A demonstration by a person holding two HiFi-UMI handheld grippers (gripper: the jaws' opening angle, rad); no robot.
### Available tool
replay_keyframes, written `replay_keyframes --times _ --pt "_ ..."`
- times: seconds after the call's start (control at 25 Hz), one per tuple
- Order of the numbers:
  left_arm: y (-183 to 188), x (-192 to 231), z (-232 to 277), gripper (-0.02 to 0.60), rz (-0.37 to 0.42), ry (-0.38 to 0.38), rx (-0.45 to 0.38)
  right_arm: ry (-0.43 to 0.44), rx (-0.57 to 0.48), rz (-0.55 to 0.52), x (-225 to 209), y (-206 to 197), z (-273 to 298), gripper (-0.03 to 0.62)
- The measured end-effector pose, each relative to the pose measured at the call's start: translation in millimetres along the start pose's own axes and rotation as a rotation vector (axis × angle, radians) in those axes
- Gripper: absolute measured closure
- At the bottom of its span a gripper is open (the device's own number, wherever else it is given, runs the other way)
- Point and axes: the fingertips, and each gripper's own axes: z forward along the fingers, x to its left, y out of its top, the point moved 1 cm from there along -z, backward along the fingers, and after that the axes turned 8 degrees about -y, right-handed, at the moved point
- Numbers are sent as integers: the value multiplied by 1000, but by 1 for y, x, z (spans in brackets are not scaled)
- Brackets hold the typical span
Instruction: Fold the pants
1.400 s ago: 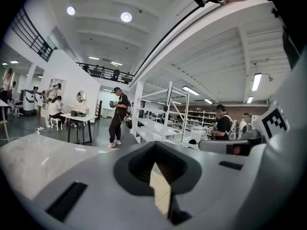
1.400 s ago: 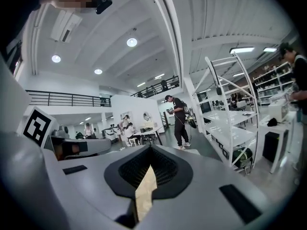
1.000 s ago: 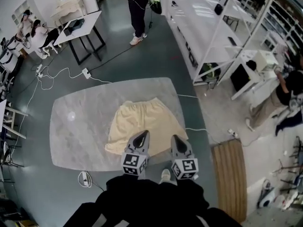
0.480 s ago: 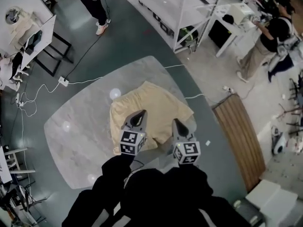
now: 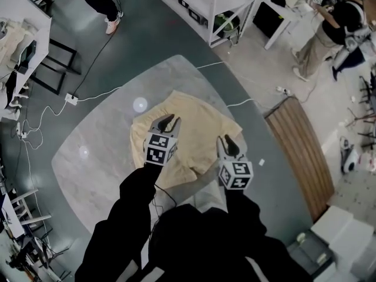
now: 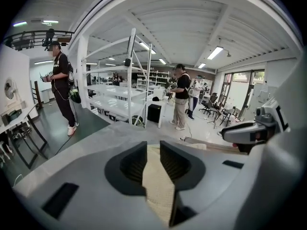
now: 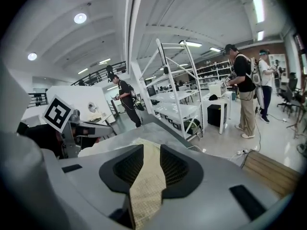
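Observation:
Pale yellow pants [image 5: 197, 128] lie spread flat on the grey marbled table [image 5: 100, 157]. My left gripper [image 5: 165, 121] hangs over the left half of the pants, its jaws parted and opening. My right gripper [image 5: 228, 144] is over the pants' near right edge, its jaws opening too. In the left gripper view the left gripper [image 6: 153, 150] shows the yellow cloth [image 6: 157, 186] through its gap, with no pad pressing on it. The right gripper [image 7: 146, 150] in its own view likewise frames the cloth [image 7: 144, 188] below its jaws.
A wooden bench [image 5: 299, 145] stands on the floor right of the table. White shelving [image 5: 223, 4] is beyond the far edge, with a person [image 5: 332, 34] at the upper right. Cables [image 5: 70, 98] run over the floor at the left.
Both grippers have come down toward the pants, the left one reaching further forward over them. Their jaws, shut before, now stand apart.

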Motion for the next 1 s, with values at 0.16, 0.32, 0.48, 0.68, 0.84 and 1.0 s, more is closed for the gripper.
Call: replay_keyframes --times 0.16,0.32,0.48,0.68,0.84,1.0 --pt "-4 28 25 501 22 9 62 -59 42 -13 -20 -11 21 480" --pt "-3 53 46 492 54 18 110 -119 82 -5 -45 -24 37 449" --pt "-3 78 71 480 75 15 162 -164 115 -1 -68 -40 53 437" --pt "-11 100 101 477 100 -13 232 -223 149 6 -89 -49 66 431" --pt "-24 110 123 477 107 -24 290 -261 176 10 -110 -60 71 425" --pt "-34 125 141 477 116 -29 346 -291 221 8 -130 -70 79 424"
